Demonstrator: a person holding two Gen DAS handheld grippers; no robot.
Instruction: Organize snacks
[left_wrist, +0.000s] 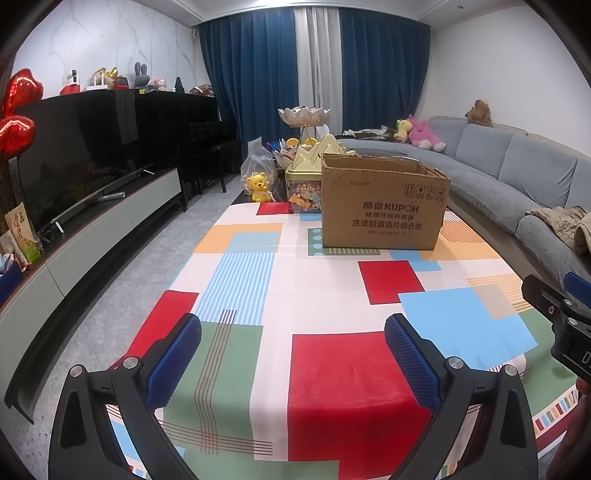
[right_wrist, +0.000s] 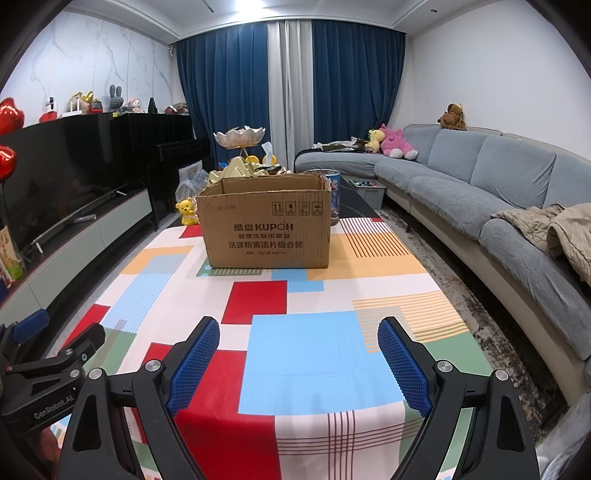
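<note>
An open-topped cardboard box (left_wrist: 384, 206) (right_wrist: 266, 225) stands at the far end of a table with a colourful patchwork cloth (left_wrist: 332, 295) (right_wrist: 295, 332). Behind its left side sits a clear snack tin (left_wrist: 303, 192) with a gold mountain-shaped lid, and a tiered snack dish (left_wrist: 304, 114) (right_wrist: 240, 136) rises further back. My left gripper (left_wrist: 293, 354) is open over the near cloth with nothing between its blue pads. To its right, my right gripper (right_wrist: 297, 365) is also open with nothing in it. Each gripper shows at the edge of the other's view. Both are well short of the box.
A yellow bear figure (left_wrist: 260, 188) and a plastic bag (left_wrist: 255, 162) stand left of the tin. A blue round can (right_wrist: 334, 195) sits behind the box's right corner. A TV on a low cabinet (left_wrist: 92, 229) runs along the left, a grey sofa (right_wrist: 498, 192) along the right.
</note>
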